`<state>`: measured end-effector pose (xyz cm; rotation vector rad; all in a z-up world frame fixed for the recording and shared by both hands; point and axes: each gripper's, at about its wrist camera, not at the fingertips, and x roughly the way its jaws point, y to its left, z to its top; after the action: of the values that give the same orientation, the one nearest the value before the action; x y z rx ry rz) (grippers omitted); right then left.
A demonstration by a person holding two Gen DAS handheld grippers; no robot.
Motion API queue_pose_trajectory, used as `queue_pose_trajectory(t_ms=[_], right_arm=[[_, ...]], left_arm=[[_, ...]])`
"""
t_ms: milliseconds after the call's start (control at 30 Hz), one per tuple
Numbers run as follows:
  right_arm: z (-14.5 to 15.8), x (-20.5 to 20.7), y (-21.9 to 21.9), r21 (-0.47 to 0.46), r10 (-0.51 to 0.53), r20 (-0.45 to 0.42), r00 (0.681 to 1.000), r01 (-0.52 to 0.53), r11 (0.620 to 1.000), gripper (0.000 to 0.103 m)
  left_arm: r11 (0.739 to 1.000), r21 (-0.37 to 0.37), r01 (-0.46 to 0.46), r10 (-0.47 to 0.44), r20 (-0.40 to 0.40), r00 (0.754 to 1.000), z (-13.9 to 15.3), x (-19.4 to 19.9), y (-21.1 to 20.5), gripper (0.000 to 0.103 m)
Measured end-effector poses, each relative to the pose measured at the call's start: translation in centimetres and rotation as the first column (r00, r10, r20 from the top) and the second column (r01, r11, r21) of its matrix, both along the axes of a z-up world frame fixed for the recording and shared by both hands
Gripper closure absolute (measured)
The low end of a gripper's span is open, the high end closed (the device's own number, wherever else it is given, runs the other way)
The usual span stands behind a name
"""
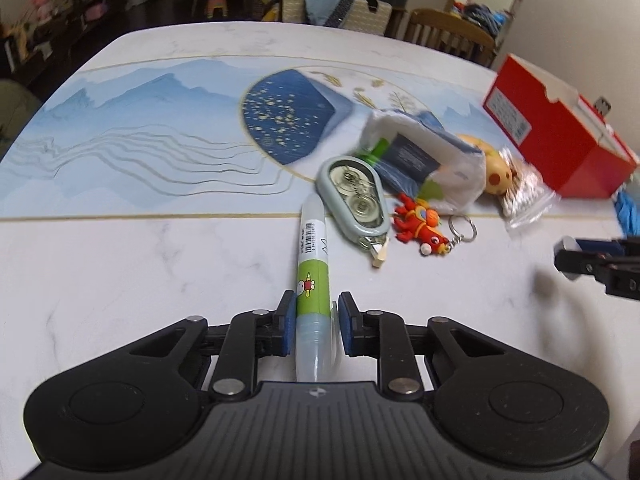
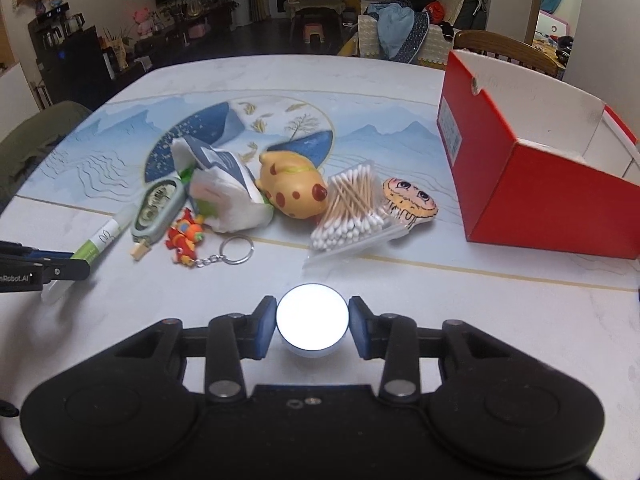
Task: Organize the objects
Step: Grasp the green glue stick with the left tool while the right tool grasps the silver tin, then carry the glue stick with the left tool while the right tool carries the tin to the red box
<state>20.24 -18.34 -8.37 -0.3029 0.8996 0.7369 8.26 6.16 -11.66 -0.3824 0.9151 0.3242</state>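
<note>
1. Green-white glue pen (image 1: pixel 313 276): clamped in left hand-held gripper (image 1: pixel 314 312), pointing away.
2. White round puck (image 2: pixel 312 317): gripped by right hand-held gripper (image 2: pixel 313 320).
3. Correction tape (image 1: pixel 354 196), red keychain figure (image 1: pixel 420 226), tissue pack (image 2: pixel 228 200), yellow spotted toy (image 2: pixel 290 188), cotton swab bag (image 2: pixel 352 212), face patch (image 2: pixel 408 202): clustered mid-worktop.
4. Red box (image 2: pixel 520 184): open, right side.

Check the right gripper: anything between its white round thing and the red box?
Nothing visible does. The right gripper holds the white round object; bare table leads to the red box. The cotton swabs lie left of that line.
</note>
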Motion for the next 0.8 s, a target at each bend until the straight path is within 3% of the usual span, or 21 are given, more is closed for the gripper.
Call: queue_pose_trajectory(t_ms=[400, 800], right_arm=[[4.4, -0.5, -1.7, 0.059, 0.001, 0.034, 0.999, -0.003, 0.998, 0.065], [8.4, 1.1, -3.9, 0.097, -0.021, 0.115, 0.993, 0.01, 0.995, 0.065]], left_arm=[[0.996, -0.079, -0.036, 0.045, 0.111, 0.993, 3.0, -1.7, 0.7, 0.082], [0.996, -0.082, 0.029, -0.008, 0.242, 0.97, 8.2, 0.4, -0.7, 0.082]])
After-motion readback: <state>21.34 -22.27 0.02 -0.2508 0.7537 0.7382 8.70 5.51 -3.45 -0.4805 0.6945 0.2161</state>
